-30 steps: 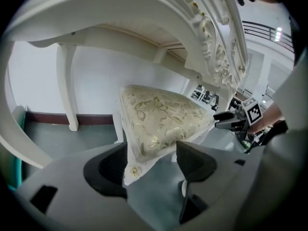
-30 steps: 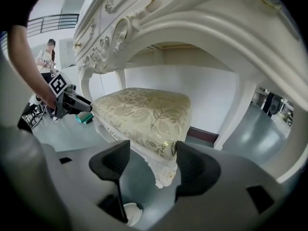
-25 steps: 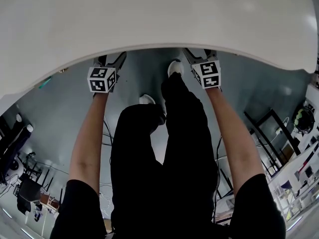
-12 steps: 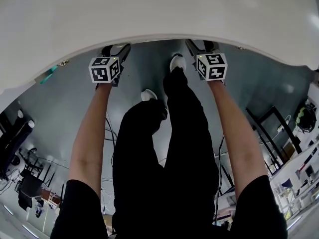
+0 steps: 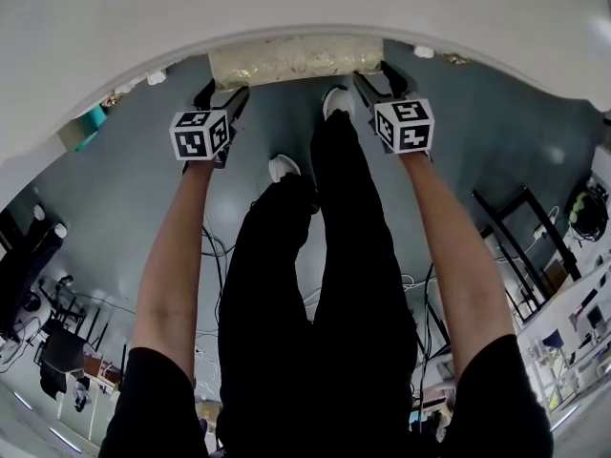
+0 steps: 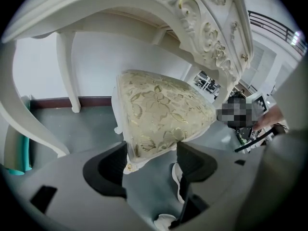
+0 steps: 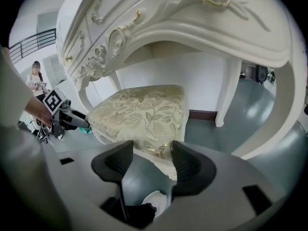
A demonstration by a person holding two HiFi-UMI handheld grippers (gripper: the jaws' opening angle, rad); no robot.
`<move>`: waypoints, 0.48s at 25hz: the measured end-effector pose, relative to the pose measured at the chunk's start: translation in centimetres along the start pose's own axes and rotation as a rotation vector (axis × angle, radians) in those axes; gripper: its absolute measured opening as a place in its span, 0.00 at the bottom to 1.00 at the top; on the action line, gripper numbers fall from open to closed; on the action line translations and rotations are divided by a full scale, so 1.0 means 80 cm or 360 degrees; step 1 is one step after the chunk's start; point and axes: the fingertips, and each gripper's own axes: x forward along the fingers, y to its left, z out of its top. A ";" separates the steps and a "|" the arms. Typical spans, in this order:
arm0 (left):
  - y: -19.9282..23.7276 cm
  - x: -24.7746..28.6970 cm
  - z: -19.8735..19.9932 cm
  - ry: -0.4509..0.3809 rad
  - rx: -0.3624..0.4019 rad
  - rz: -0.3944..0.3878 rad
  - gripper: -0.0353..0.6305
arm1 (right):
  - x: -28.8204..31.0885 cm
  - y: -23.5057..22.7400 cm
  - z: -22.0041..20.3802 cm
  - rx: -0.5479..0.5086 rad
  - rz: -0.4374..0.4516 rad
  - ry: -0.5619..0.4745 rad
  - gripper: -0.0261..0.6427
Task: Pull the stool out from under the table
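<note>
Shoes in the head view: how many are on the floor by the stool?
2. One white shoe sits just short of the stool's front edge, right of centre; the other white shoe is farther back, to its left. No more show.

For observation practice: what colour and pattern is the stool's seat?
The stool seat is cream with gold leaves; clearest in the right gripper view.
</note>
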 end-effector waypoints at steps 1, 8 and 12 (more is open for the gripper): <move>-0.004 -0.002 -0.005 0.0016 0.0004 -0.0006 0.54 | -0.005 0.001 -0.006 0.0009 -0.0006 0.0007 0.43; -0.023 -0.019 -0.049 0.0144 0.0023 -0.0021 0.54 | -0.034 0.022 -0.050 0.0061 -0.0041 0.0097 0.43; -0.034 -0.031 -0.073 0.0217 0.0053 -0.0031 0.54 | -0.052 0.037 -0.077 0.0073 -0.0058 0.0136 0.43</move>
